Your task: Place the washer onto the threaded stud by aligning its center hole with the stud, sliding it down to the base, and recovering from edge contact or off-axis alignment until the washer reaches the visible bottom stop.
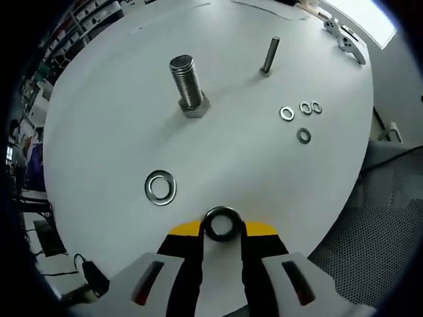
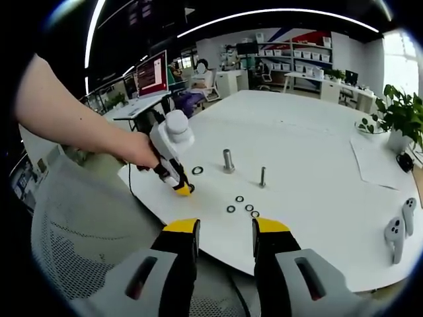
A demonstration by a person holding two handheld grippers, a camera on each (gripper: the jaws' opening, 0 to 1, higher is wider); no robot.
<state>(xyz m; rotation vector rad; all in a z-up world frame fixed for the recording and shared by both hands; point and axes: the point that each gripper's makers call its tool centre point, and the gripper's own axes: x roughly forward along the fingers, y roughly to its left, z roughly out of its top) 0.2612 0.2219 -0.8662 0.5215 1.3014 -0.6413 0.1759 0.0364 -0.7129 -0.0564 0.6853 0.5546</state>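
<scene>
Left gripper (image 1: 223, 239) is pinching 1 dark washer (image 1: 221, 223) between its yellow tips, held low over the white table (image 1: 119, 105) near its front edge, well apart from both studs; right gripper (image 2: 225, 236) has its jaws spread with nothing between them, hanging off the table's near edge. Risks, as judgement: the washer is held by its rim only, so a loose pinch or a bump could drop it and let it roll off the nearby edge; coming in tilted, the hole would catch on the thread crest of the large threaded stud (image 1: 187, 82) and jam off-axis, not reaching the hex base (image 1: 195, 107); cannot tell which stud this washer fits, so picking the thin stud (image 1: 269, 55) by mistake would leave it sloppy, or it won't go on at all; studs stand loose on the table by the look of it, so a sideways push could tip 1 over; the loose large washer (image 1: 160, 187) lies between gripper and stud and could get swept. Count: 2 upright studs (1 thick, 1 thin), 1 held washer, 1 large washer flat on the table, 4 small washers (image 1: 301, 117) clustered near the thin stud, 2 white controllers (image 2: 398, 231) at the far side, 1 potted plant (image 2: 400, 119).
</scene>
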